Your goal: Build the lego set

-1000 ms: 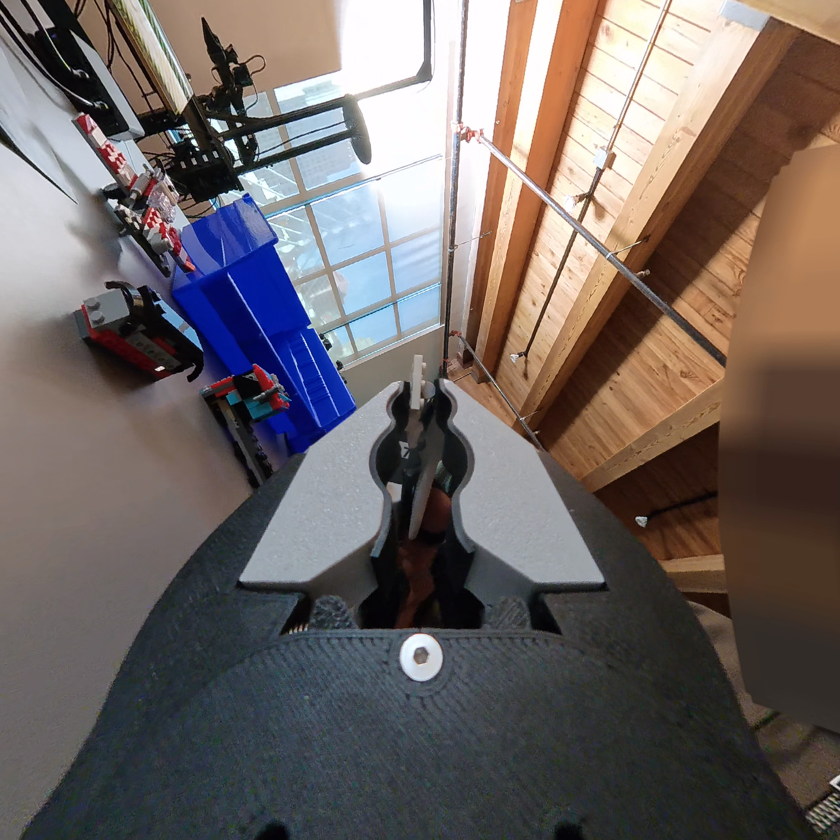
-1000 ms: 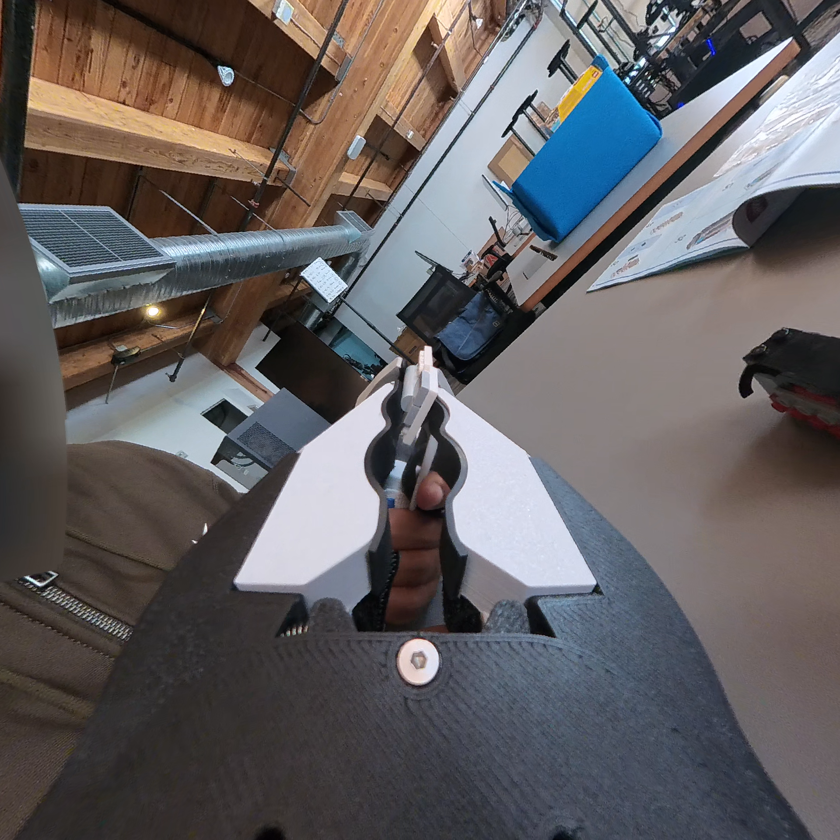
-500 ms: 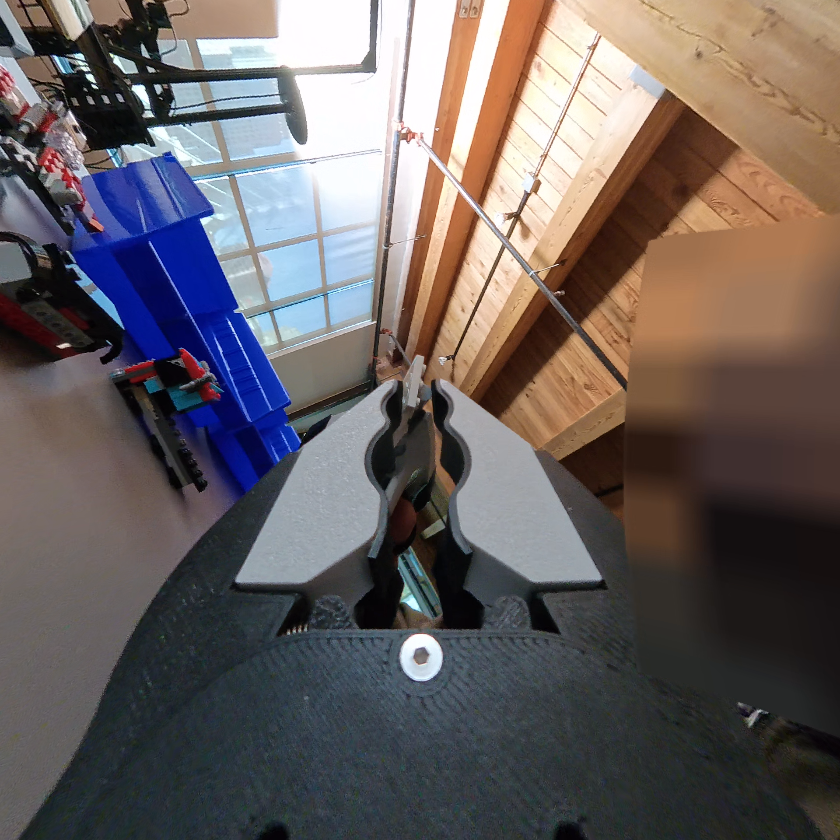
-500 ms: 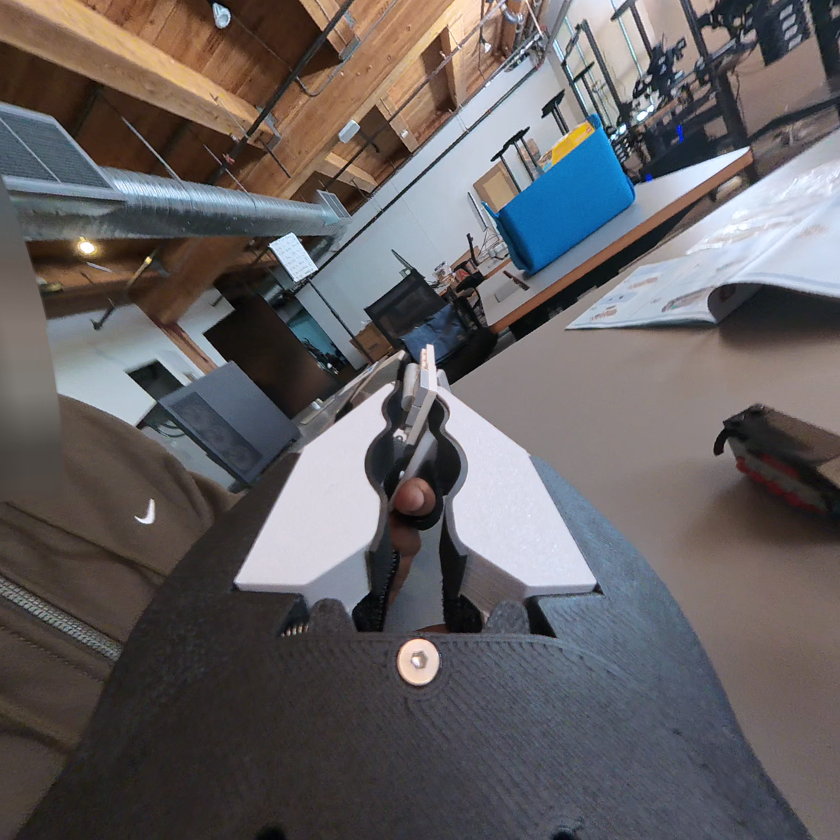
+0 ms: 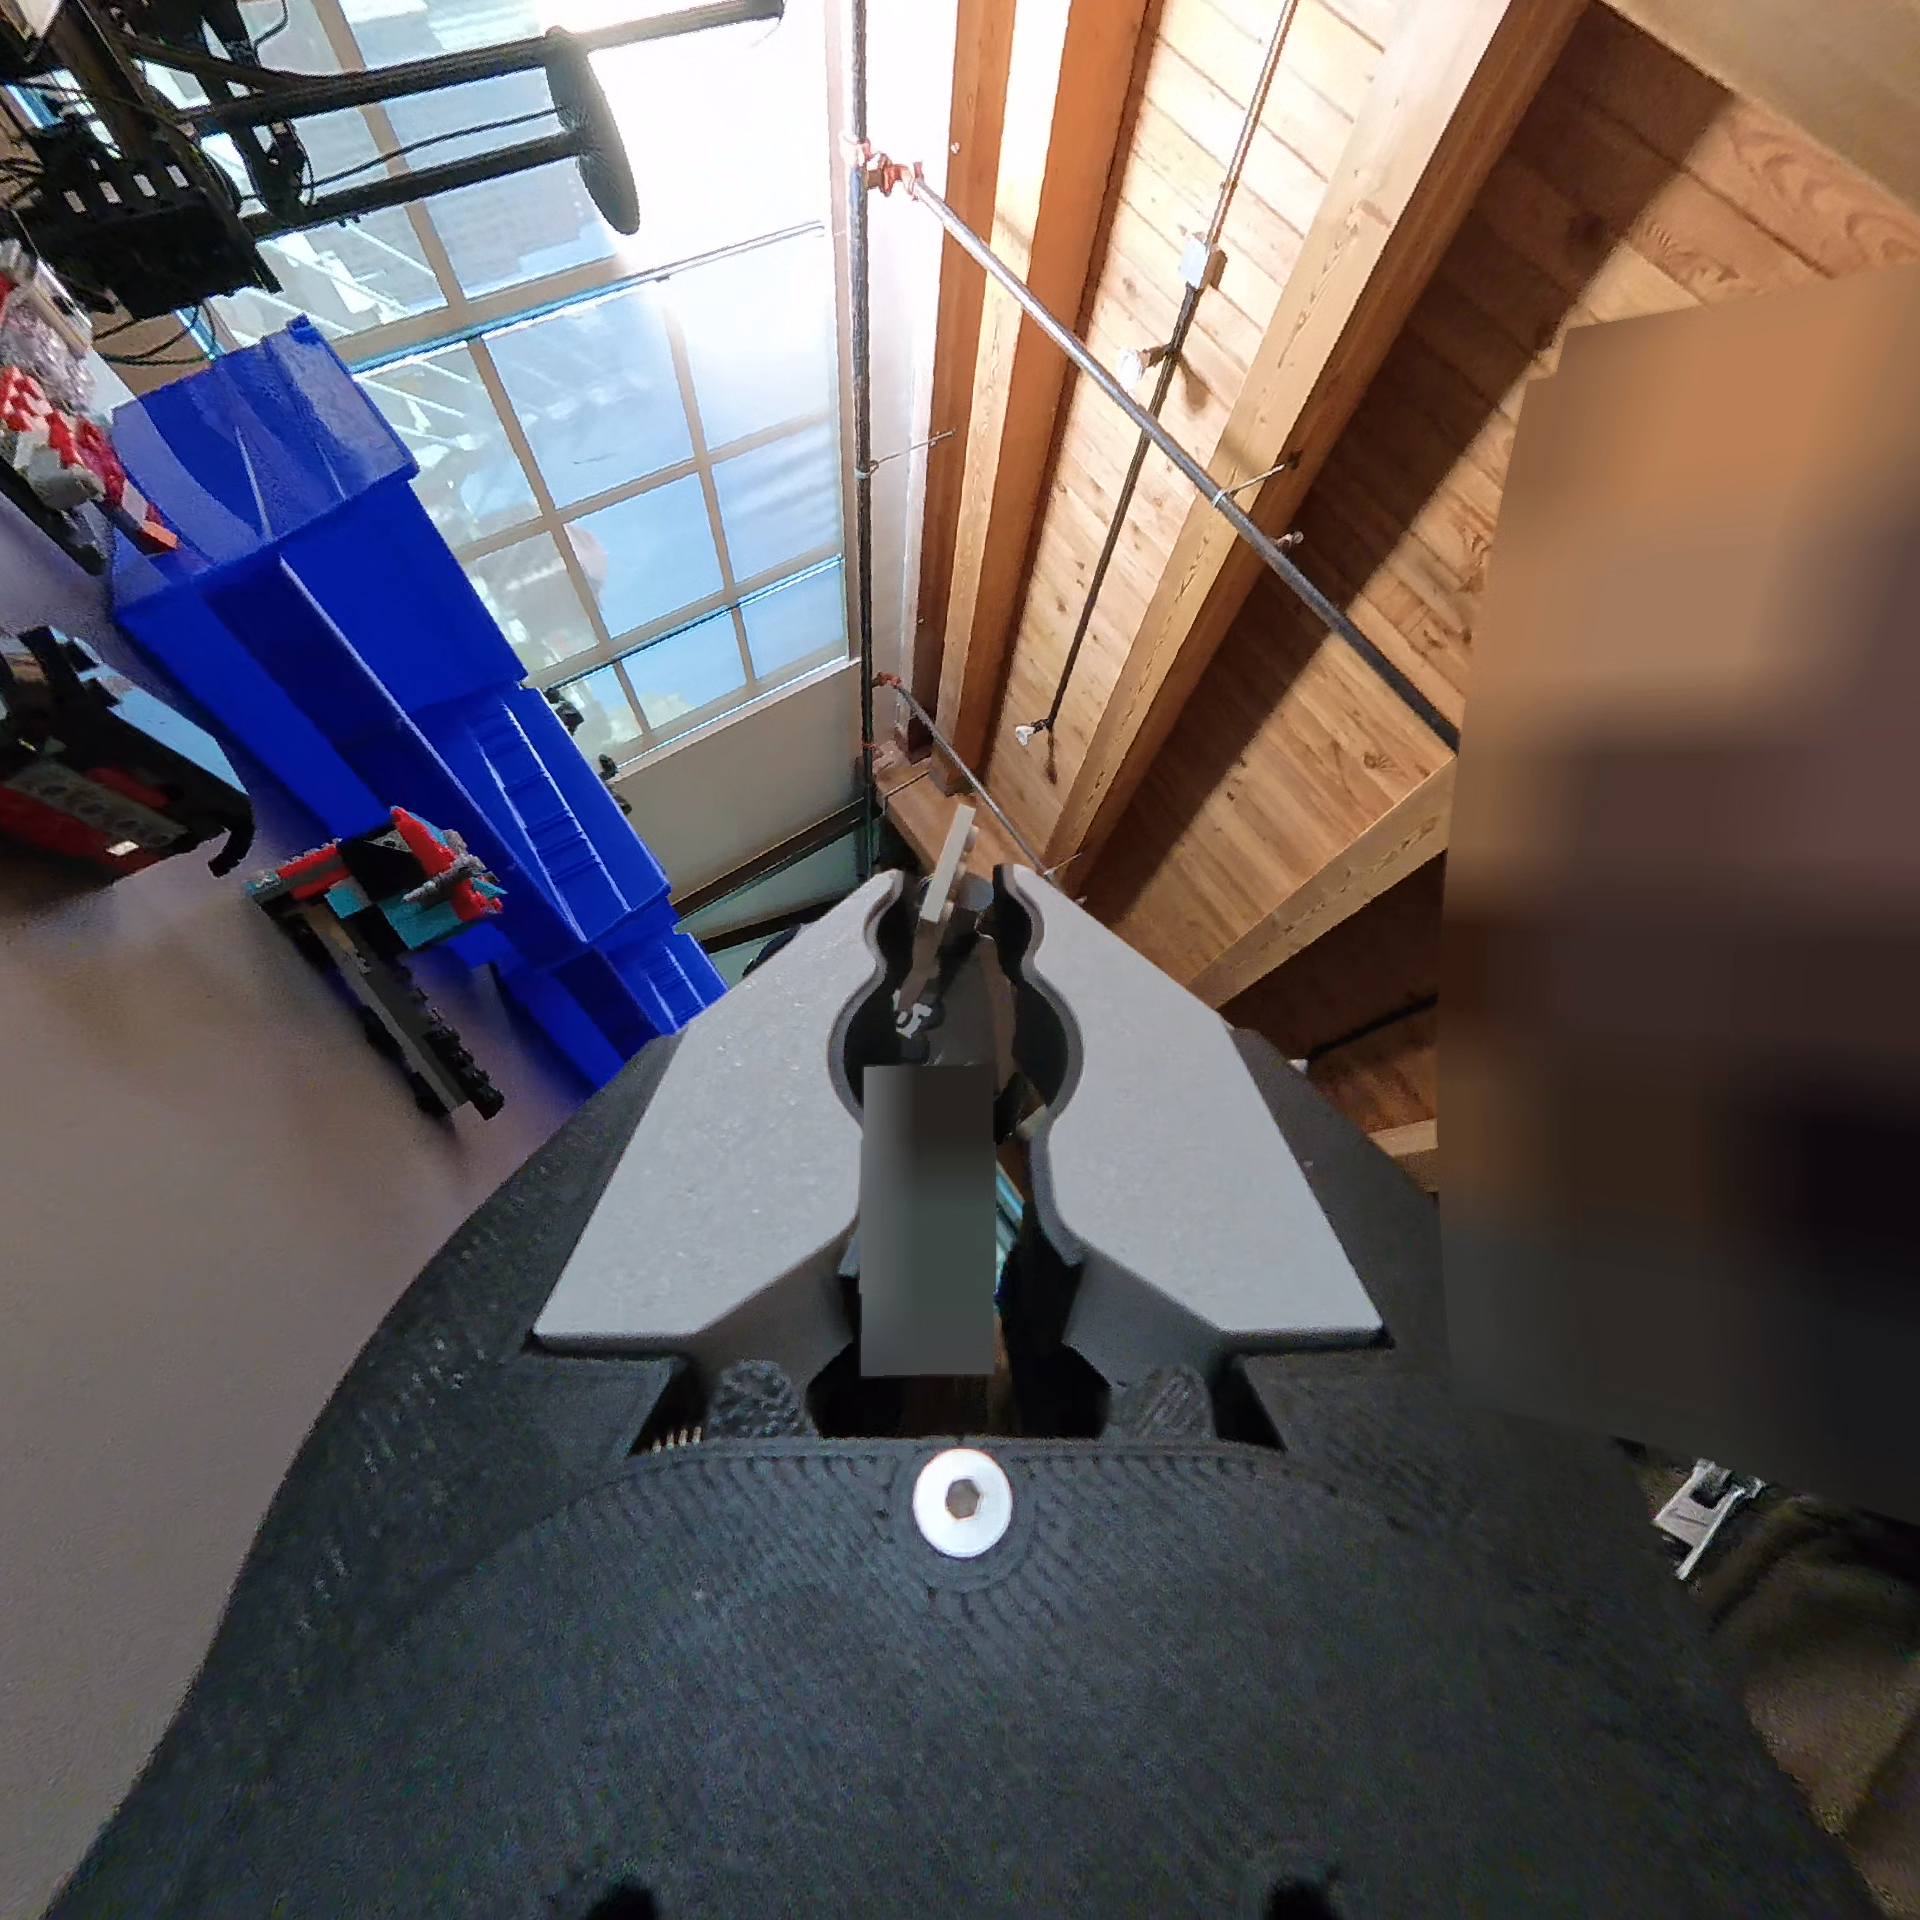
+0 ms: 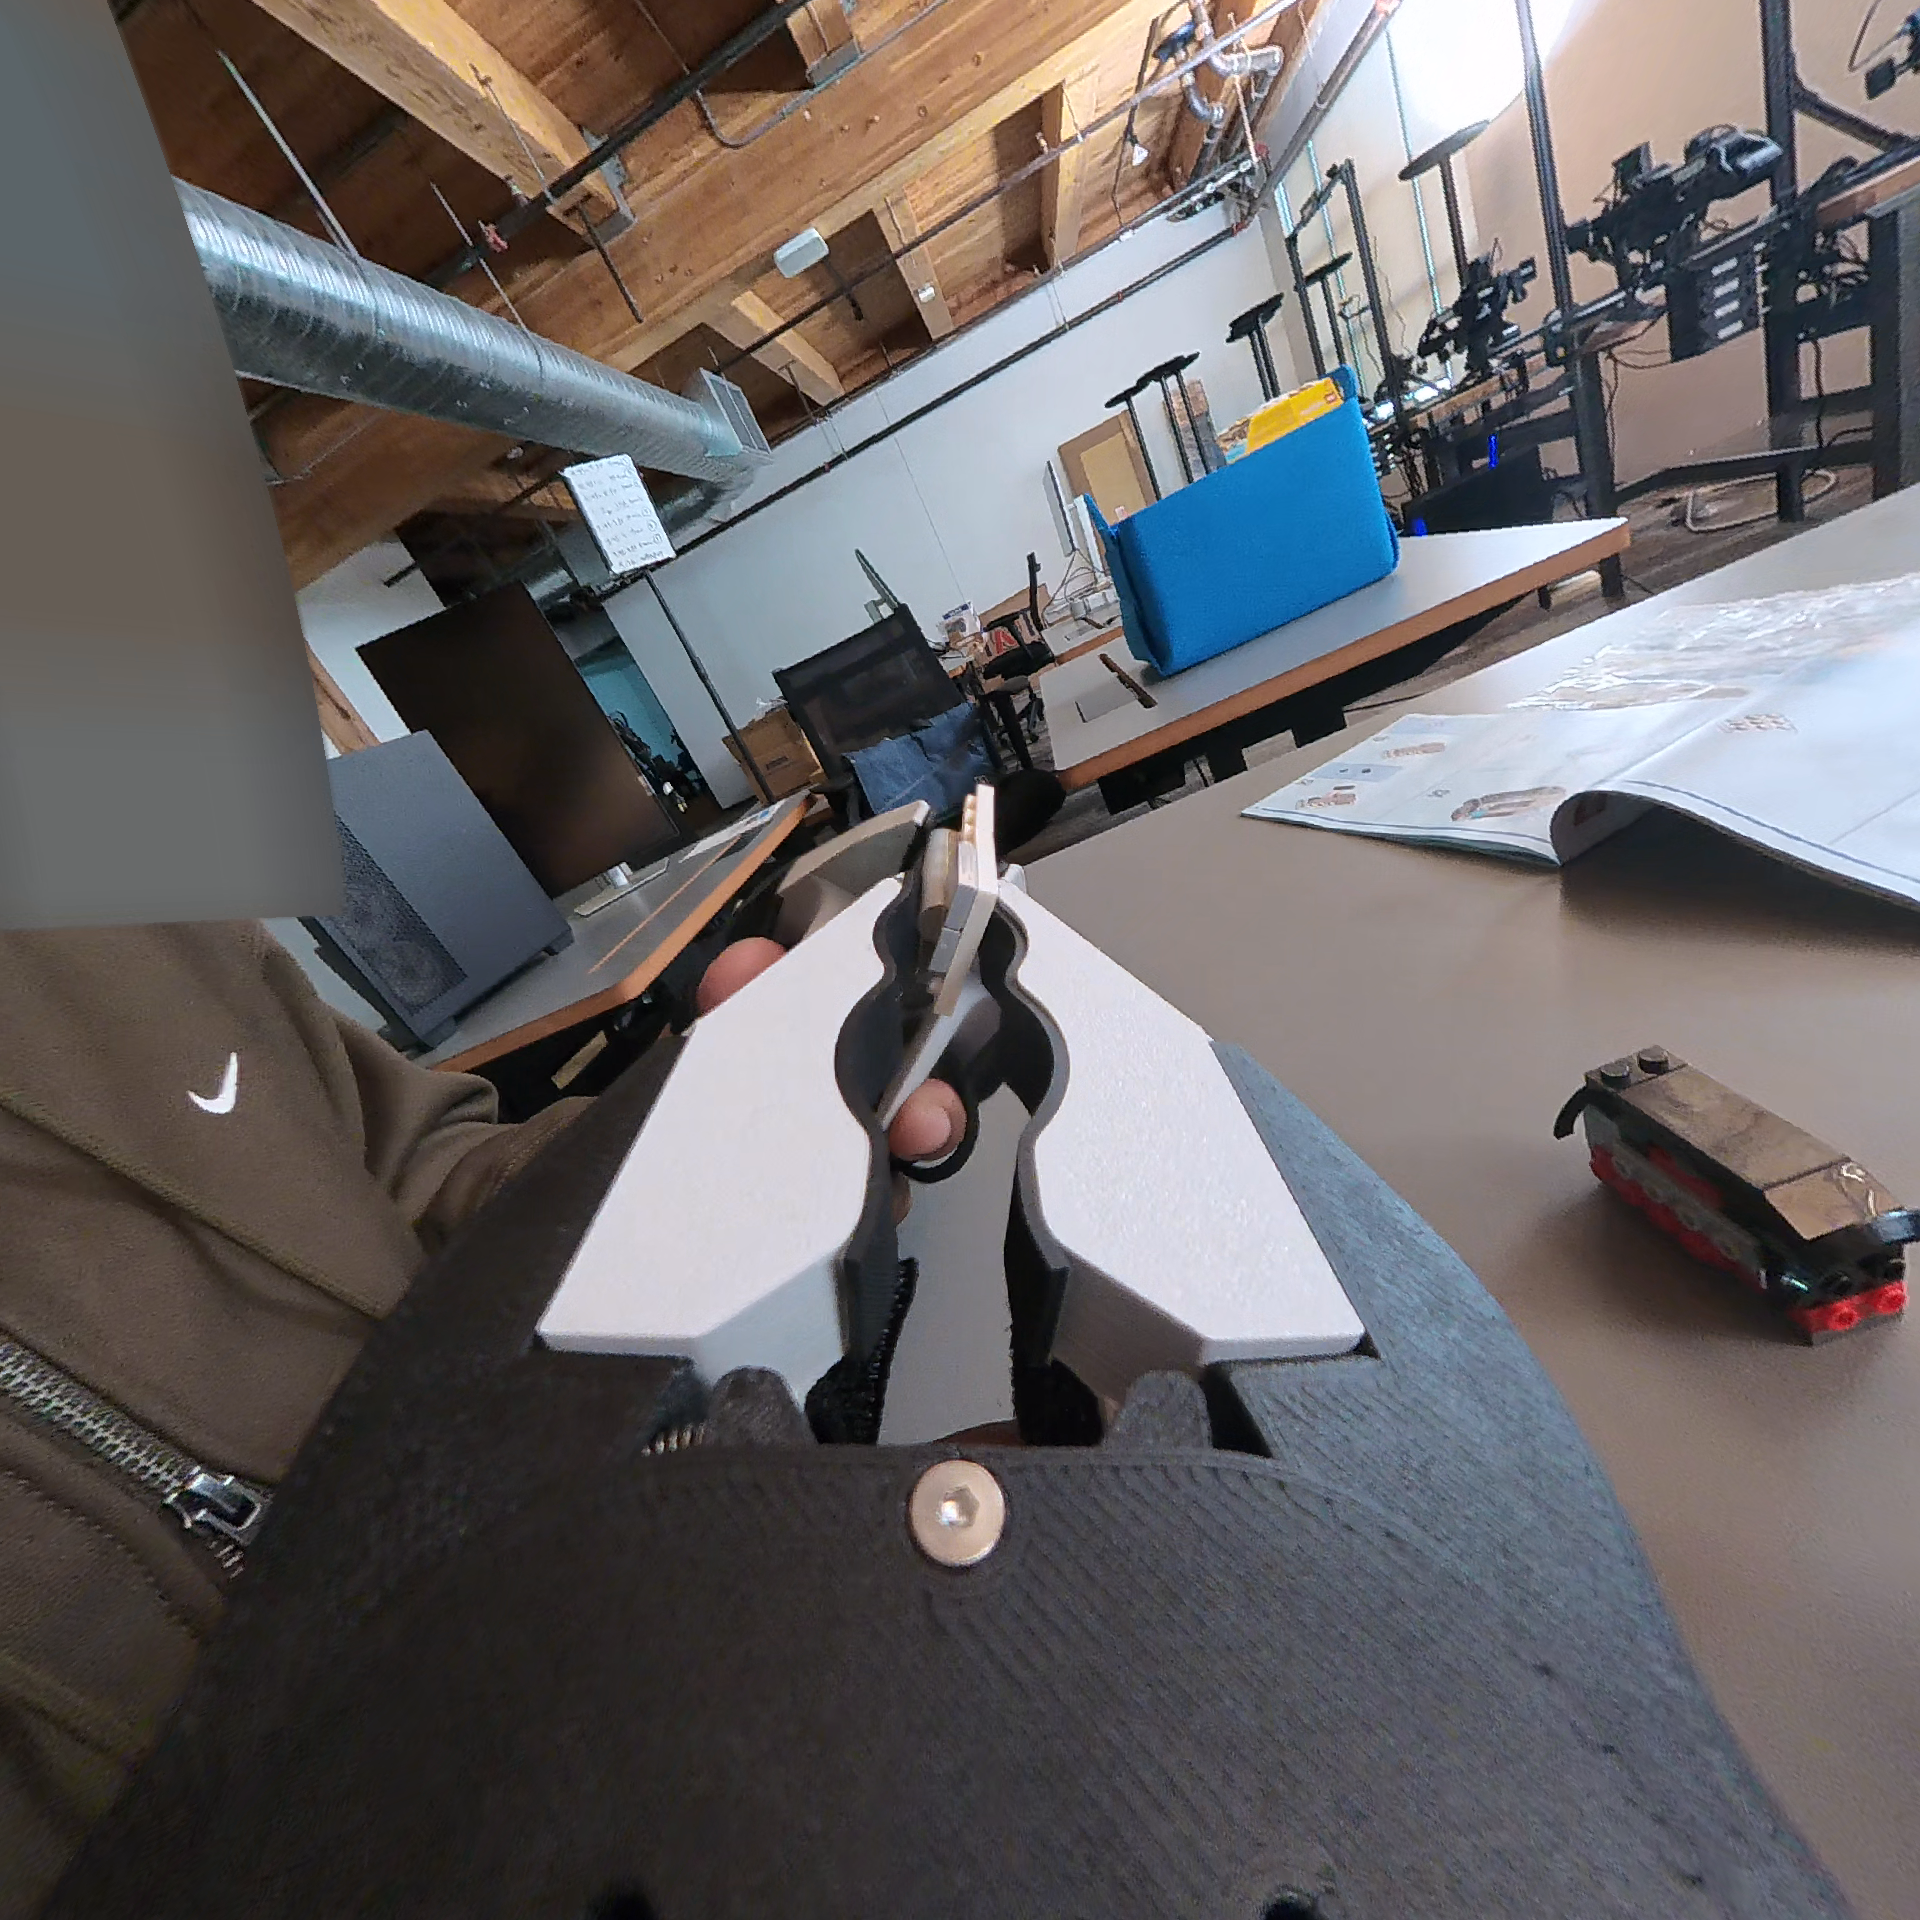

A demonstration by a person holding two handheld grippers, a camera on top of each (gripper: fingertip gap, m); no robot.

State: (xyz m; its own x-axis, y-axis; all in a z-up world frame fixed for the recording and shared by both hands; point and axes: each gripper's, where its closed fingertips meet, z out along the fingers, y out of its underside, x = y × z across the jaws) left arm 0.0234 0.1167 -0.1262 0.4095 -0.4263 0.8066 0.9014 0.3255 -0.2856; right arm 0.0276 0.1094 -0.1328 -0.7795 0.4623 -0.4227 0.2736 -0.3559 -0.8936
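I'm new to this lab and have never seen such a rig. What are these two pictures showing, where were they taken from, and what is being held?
A person holds a two-finger gripper in each hand; a camera on each looks along its fingers. In the left wrist view, the left gripper has a thin white toy-brick plate between its fingers; whether they press it is unclear. The right gripper is closed on a pale grey and white plate assembly. On the brown table lie a black and red brick locomotive, an open instruction booklet, a blue bin and a small brick build.

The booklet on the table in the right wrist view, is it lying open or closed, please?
Open: the booklet lies spread on the table, printed pages facing up, with its near page arched above the tabletop.
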